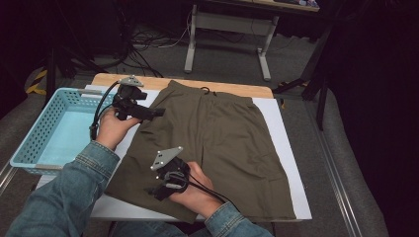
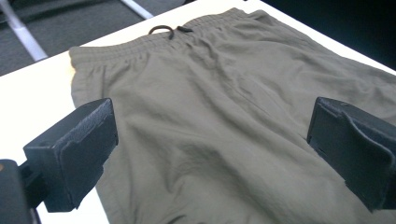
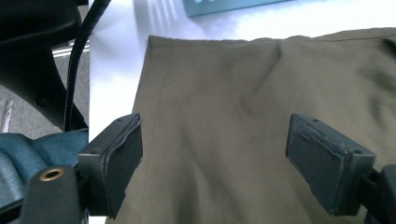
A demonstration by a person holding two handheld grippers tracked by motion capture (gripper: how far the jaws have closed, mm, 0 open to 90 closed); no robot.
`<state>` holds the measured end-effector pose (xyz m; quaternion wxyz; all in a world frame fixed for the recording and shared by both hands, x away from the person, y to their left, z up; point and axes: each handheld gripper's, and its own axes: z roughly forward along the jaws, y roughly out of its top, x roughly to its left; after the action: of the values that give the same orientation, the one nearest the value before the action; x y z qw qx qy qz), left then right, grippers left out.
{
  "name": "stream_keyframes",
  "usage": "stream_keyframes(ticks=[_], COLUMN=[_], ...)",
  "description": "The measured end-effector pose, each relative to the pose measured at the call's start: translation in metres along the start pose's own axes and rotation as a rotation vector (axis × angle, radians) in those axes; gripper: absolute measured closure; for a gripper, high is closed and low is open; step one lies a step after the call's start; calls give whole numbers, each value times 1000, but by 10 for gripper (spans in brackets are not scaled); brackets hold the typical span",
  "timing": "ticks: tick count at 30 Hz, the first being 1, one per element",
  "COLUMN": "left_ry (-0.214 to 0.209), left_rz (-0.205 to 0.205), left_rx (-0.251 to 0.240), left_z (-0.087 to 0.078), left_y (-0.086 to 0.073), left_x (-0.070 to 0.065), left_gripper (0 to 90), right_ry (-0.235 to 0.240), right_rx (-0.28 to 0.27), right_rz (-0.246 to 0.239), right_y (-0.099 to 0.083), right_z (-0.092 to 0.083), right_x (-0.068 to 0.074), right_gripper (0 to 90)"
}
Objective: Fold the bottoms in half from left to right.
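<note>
A pair of olive-green shorts (image 1: pixel 222 133) lies flat on a white sheet (image 1: pixel 286 153), waistband and dark drawstring (image 2: pixel 166 30) at the far side. My left gripper (image 1: pixel 157 113) hovers at the shorts' left edge near the waistband; in the left gripper view its jaws (image 2: pixel 210 126) stand wide apart above the cloth (image 2: pixel 224 93), holding nothing. My right gripper (image 1: pixel 150 190) is over the near left leg. In the right gripper view it (image 3: pixel 215 135) is open, the cloth (image 3: pixel 224 84) lying flat beneath it, near the hem corner (image 3: pixel 152 39).
A light blue perforated basket (image 1: pixel 34 126) stands left of the table, its edge (image 3: pixel 224 5) showing beyond the hem. The wooden table edge (image 1: pixel 222 88) runs behind the waistband. A white desk frame (image 1: pixel 227 29) and floor cables (image 1: pixel 143 44) lie farther back.
</note>
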<state>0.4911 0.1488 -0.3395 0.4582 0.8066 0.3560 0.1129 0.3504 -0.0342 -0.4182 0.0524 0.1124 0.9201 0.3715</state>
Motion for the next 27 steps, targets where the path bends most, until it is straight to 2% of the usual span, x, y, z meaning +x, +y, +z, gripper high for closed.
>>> stream_keyframes(ticks=[2,3,4,5,8,9,10,15,18,21,22,24,25,27], left_ry=[12,26,24,34,46,56,50,67,67,75,65,60,67,73], left_rz=[-26,-21,-39,-39,-44,-38,-48,-32,-38,-21,-40,-49,-43,-57], left_rx=[1,2,3,7,10,11,14,10,11,17,13,27,26,30], left_z=[3,3,5,5,7,7,7,8,10,10,11,12,13,14], left_y=[0,0,0,0,0,0,0,0,0,1,0,0,0,0], left_x=[2,3,4,5,5,6,6,8,6,8,7,8,9,10], left_gripper=[49,56,60,68,74,75,76,97,103,113,117,123,125,126], right_ry=[17,19,19,26,37,41,50,67,79,80,79,83,80,61], right_rx=[14,19,27,27,43,43,46,62,78,97,100,108,113,111], right_rz=[0,-9,-25,-11,-35,-22,-25,-38,-49,-59,-57,-66,-70,-83], right_y=[1,2,2,3,3,3,3,4,4,2,2,2,2,2], right_z=[9,13,15,20,27,30,32,40,46,51,52,55,57,58], right_x=[2,2,3,6,8,11,13,19,23,27,29,30,31,33], right_gripper=[194,195,196,198,206,206,207,209,212,213,215,220,225,250])
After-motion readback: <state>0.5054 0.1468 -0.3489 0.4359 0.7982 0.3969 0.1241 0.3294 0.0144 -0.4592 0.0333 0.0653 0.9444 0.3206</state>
